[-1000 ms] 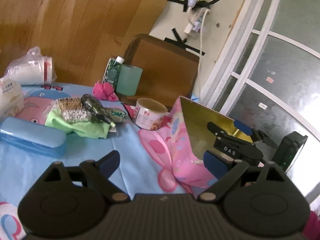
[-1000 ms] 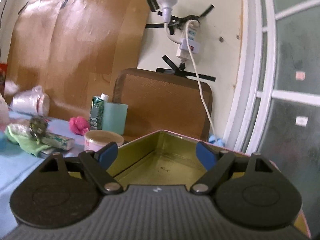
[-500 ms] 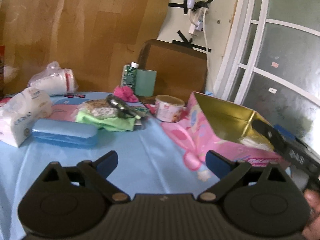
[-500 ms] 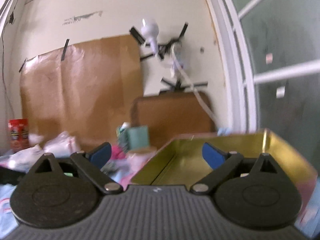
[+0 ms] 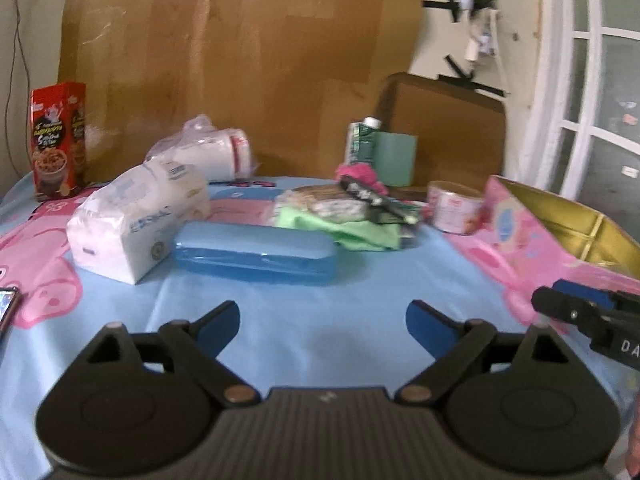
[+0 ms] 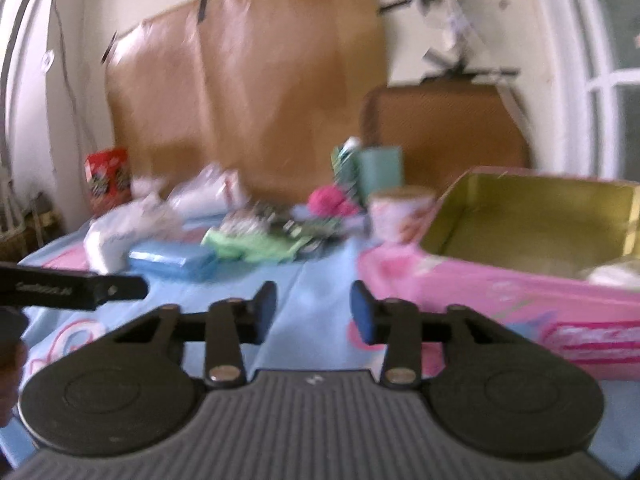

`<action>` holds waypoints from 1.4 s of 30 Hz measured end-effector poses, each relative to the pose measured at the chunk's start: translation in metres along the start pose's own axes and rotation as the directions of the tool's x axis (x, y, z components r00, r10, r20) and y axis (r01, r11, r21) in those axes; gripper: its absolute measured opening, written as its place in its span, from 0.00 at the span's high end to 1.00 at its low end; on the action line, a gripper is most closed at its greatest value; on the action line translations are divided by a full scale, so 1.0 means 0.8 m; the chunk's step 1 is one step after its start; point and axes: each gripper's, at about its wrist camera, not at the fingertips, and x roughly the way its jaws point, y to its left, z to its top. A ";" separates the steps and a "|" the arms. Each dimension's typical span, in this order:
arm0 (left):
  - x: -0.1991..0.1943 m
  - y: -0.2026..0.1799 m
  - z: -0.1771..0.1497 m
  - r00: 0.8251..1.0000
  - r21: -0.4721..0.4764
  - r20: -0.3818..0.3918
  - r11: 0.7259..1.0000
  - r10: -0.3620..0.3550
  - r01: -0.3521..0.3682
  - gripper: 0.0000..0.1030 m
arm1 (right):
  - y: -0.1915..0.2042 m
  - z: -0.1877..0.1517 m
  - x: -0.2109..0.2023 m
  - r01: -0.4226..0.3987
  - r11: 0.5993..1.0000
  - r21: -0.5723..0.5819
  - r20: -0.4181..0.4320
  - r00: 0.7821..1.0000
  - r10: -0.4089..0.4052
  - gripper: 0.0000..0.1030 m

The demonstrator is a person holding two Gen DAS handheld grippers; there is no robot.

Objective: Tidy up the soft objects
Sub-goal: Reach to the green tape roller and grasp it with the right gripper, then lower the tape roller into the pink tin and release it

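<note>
- Hanging over the blue cloth point(image 5: 320, 320) on the desk, the left tool point(image 5: 323, 322) had its blue pads far apart, with nothing between them. They had just come in a little.
- The right tool point(image 6: 313, 312) had just been closing. Its pads stood close but not touching, and nothing was between them.
- A green cloth point(image 5: 352, 228) lay bunched in the middle of the desk, with a bag of cotton swabs point(image 5: 324, 200) on top of it.
- A pink fluffy thing point(image 6: 328, 200) sat behind that, next to a green cup point(image 5: 394, 156).
- A white tissue pack point(image 5: 132, 216) sat on the left, just beside a blue case point(image 5: 256, 254).
- A pink tin box point(image 6: 520, 280) stood open on the right, gold inside, with something white point(image 6: 616, 272) in its near corner.
</note>
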 end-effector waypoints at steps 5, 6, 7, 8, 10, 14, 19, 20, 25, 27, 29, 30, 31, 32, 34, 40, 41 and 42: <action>0.031 0.015 0.008 1.000 0.001 -0.001 1.000 -0.011 0.011 0.11 | 0.012 0.028 0.055 -0.013 1.000 -0.022 -0.040 0.999 0.012 0.60; 0.038 0.018 0.007 1.000 -0.001 -0.008 1.000 -0.015 0.015 0.11 | 0.009 0.036 0.065 -0.026 0.999 -0.024 -0.047 0.999 0.025 0.60; 0.046 0.021 0.006 1.000 -0.007 -0.020 1.000 -0.021 0.021 0.11 | 0.008 0.046 0.079 -0.036 0.999 -0.031 -0.054 0.998 0.034 0.60; 0.054 0.024 0.004 0.998 -0.022 -0.048 0.999 -0.032 0.031 0.14 | 0.009 0.056 0.097 -0.036 0.998 -0.049 -0.064 0.997 0.033 0.60; 0.058 0.033 0.004 0.994 -0.068 -0.078 0.995 -0.079 0.074 0.14 | 0.014 0.068 0.131 -0.036 0.994 -0.108 -0.087 0.996 0.027 0.60; 0.057 0.045 0.002 0.991 -0.120 -0.067 0.987 -0.117 0.108 0.12 | 0.023 0.078 0.196 -0.041 0.983 -0.181 -0.145 0.989 0.015 0.60; 0.057 0.043 0.000 0.988 -0.104 -0.071 0.986 -0.137 0.129 0.08 | 0.021 0.074 0.195 -0.066 0.980 -0.190 -0.176 0.984 0.032 0.79; 0.057 0.043 0.000 0.987 -0.102 -0.072 0.986 -0.141 0.133 0.08 | 0.017 0.072 0.180 -0.068 0.981 -0.181 -0.173 0.984 0.036 0.79; 0.057 0.046 0.001 0.986 -0.119 -0.068 0.982 -0.155 0.146 0.06 | -0.002 0.030 0.070 -0.083 0.984 -0.159 -0.191 0.980 0.052 0.79; 0.058 0.047 0.002 0.984 -0.128 -0.069 0.979 -0.165 0.155 0.04 | 0.001 0.010 0.037 -0.084 0.979 -0.188 -0.211 0.976 0.043 0.79; 0.058 0.046 0.003 0.981 -0.134 -0.074 0.977 -0.177 0.166 0.04 | 0.001 -0.007 0.017 -0.083 0.972 -0.219 -0.246 0.969 0.027 0.78; 0.059 0.045 0.004 0.979 -0.141 -0.079 0.974 -0.190 0.177 0.04 | 0.000 -0.014 0.008 -0.085 0.970 -0.226 -0.249 0.968 0.026 0.72; 0.059 0.043 0.005 0.975 -0.161 -0.084 0.969 -0.205 0.190 0.05 | -0.002 -0.019 0.000 -0.082 0.973 -0.217 -0.230 0.973 0.031 0.64; 0.059 0.040 0.007 0.971 -0.185 -0.090 0.962 -0.222 0.202 0.05 | -0.005 -0.021 -0.002 -0.084 0.976 -0.201 -0.229 0.973 0.036 0.52; 0.059 0.028 0.012 0.946 -0.236 -0.119 0.934 -0.302 0.268 0.13 | -0.010 -0.020 -0.002 -0.093 0.980 -0.173 -0.221 0.974 0.054 0.51; 0.083 -0.031 0.035 0.893 -0.253 -0.200 0.901 -0.404 0.352 0.29 | -0.008 -0.009 0.026 -0.183 0.975 -0.123 -0.214 0.965 0.154 0.50; 0.092 -0.042 0.036 0.888 -0.239 -0.222 0.906 -0.402 0.350 0.35 | -0.006 -0.009 0.036 -0.184 0.975 -0.124 -0.225 0.962 0.153 0.50; 0.102 -0.053 0.034 0.879 -0.235 -0.256 0.908 -0.403 0.348 0.40 | -0.006 -0.013 0.040 -0.176 0.975 -0.134 -0.207 0.967 0.146 0.51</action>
